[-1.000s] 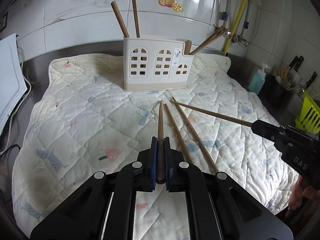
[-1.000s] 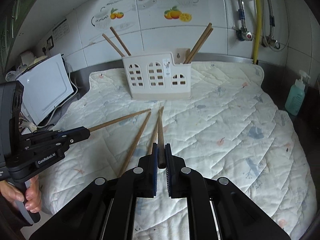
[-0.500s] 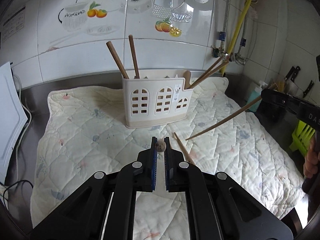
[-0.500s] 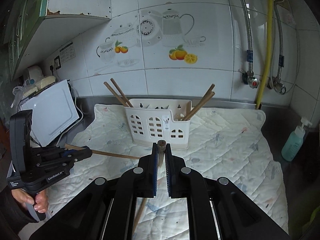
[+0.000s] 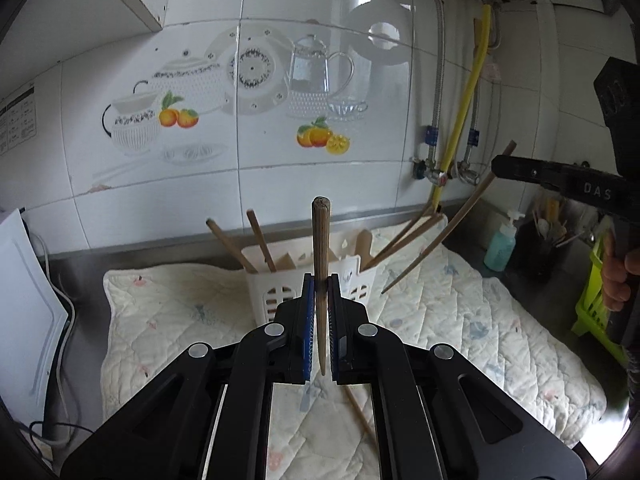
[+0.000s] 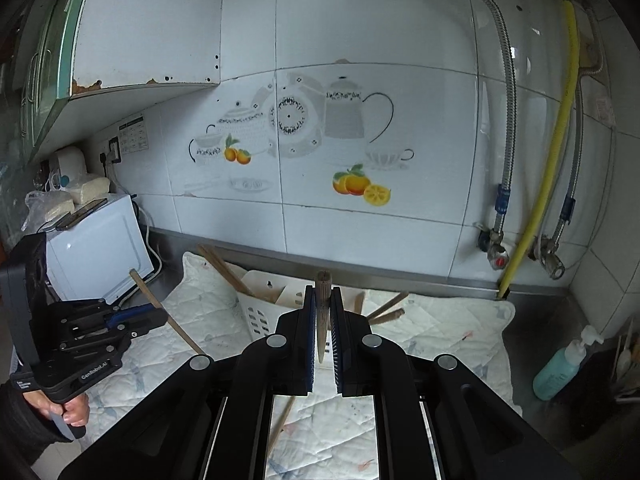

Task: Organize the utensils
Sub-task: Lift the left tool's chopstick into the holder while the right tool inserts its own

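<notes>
Both grippers raised above the desk, each carrying one wooden chopstick.

- Left gripper: jaws clenched on a chopstick, thick end up, tip pointing down between the pads.
- Right gripper: jaws clamped on a second chopstick, likewise near upright. In the left view this stick slants down toward the holder's right side.
- White utensil holder, arched cut-outs, stands toward the back of the quilted mat. Two chopsticks lean out of its left compartment, more out of the right.
- One loose chopstick lies on the mat below the left gripper.

Step in hand, as I judge it: carry phase, sticks lifted and turned tip-down for dropping into the holder. Next move calls for lining each tip over an open compartment, lowering, then releasing; the leaning sticks could get in the way.

Room: stainless desk, white tiled wall with teapot and orange decals, yellow hose and braided pipes at right, blue soap bottle, white appliance at left.
</notes>
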Tool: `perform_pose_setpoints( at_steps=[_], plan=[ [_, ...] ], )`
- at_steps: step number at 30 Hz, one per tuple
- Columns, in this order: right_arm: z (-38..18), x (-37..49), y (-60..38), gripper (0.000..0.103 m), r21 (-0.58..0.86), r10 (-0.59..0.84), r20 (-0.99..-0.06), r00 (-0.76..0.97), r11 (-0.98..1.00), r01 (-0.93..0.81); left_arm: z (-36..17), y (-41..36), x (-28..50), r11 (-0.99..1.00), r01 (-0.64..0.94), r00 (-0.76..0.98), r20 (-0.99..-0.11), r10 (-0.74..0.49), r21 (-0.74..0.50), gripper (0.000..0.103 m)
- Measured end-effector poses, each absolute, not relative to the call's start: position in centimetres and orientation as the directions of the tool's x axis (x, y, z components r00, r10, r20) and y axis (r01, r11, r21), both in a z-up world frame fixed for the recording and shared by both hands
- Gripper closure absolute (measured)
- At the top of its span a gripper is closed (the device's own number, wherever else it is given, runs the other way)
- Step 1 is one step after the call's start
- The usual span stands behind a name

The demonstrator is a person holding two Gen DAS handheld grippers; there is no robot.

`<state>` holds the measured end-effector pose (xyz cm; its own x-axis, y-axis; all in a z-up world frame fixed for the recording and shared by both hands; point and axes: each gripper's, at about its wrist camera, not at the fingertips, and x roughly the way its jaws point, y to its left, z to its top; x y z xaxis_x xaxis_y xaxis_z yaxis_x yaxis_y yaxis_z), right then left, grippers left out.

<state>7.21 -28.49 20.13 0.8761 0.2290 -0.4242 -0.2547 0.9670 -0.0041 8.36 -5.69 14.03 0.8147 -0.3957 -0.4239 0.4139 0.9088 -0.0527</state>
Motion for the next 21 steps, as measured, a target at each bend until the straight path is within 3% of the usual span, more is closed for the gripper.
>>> perform_pose_setpoints(
  at_steps=[10, 21],
  plan=[
    [22.4, 11.7, -28.4, 0.096, 0.0, 0.202, -0.405, 0.892, 0.975, -0.221, 20.8, -6.8, 11.3, 0.941, 0.34, 0.911, -0.247, -0.33, -0.004, 0.098],
    [19.5, 16.3, -28.0, 0.096, 0.019, 0.198, -0.49, 0.849, 0.976, -0.217, 19.0, -7.0, 17.4, 0.966, 0.257, 0.918, -0.312, -0.246, -0.005, 0.098]
  ],
)
